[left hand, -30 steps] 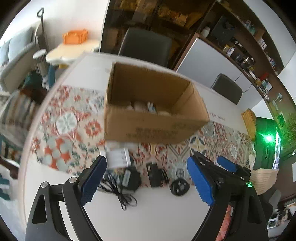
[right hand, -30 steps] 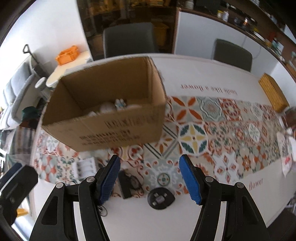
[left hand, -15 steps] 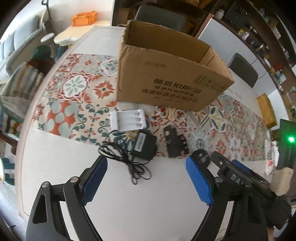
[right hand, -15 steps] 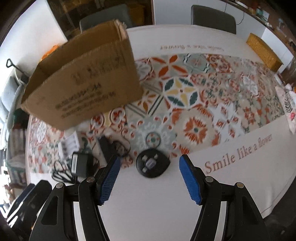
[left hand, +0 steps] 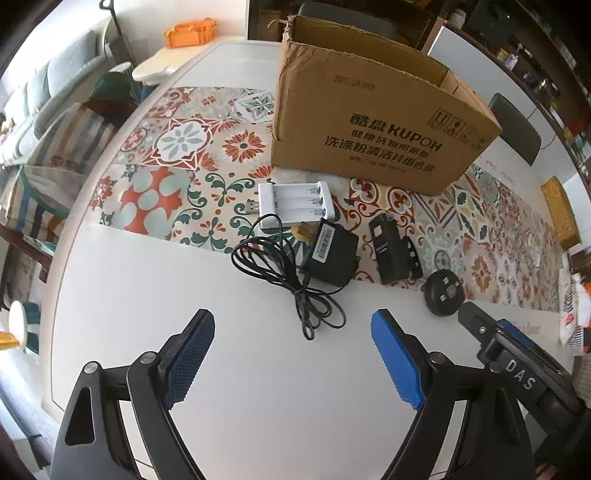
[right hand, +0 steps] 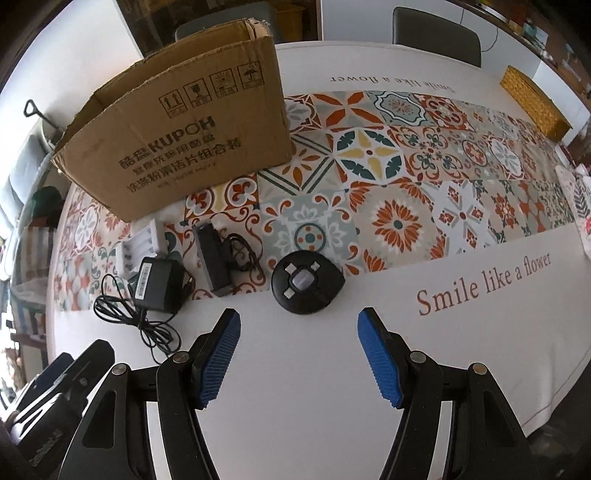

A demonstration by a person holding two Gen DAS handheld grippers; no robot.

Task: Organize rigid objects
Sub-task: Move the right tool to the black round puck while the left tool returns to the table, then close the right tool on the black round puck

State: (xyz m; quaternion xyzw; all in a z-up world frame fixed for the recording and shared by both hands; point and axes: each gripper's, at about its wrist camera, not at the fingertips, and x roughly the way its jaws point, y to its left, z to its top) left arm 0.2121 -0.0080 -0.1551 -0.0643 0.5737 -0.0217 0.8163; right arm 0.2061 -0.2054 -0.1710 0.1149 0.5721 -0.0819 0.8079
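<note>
An open cardboard box (left hand: 376, 125) (right hand: 192, 147) stands on the patterned runner. In front of it lie a white battery charger (left hand: 295, 203) (right hand: 142, 245), a black power adapter (left hand: 332, 254) (right hand: 159, 282) with a tangled cord (left hand: 288, 273), a black rectangular device (left hand: 389, 249) (right hand: 212, 260) and a round black disc (left hand: 443, 291) (right hand: 306, 282). My left gripper (left hand: 291, 363) is open and empty, short of the cord. My right gripper (right hand: 299, 363) is open and empty, just short of the disc.
The white tablecloth (right hand: 480, 280) carries the words "Smile like a flower". A yellow woven box (right hand: 535, 99) sits at the far right edge. Dark chairs (right hand: 436, 33) stand behind the table. A sofa and side table with an orange crate (left hand: 190, 33) are at the left.
Both grippers have pulled back toward the near table edge and dropped lower; the box now looks farther off and its inside is hidden. The items on the table have not moved.
</note>
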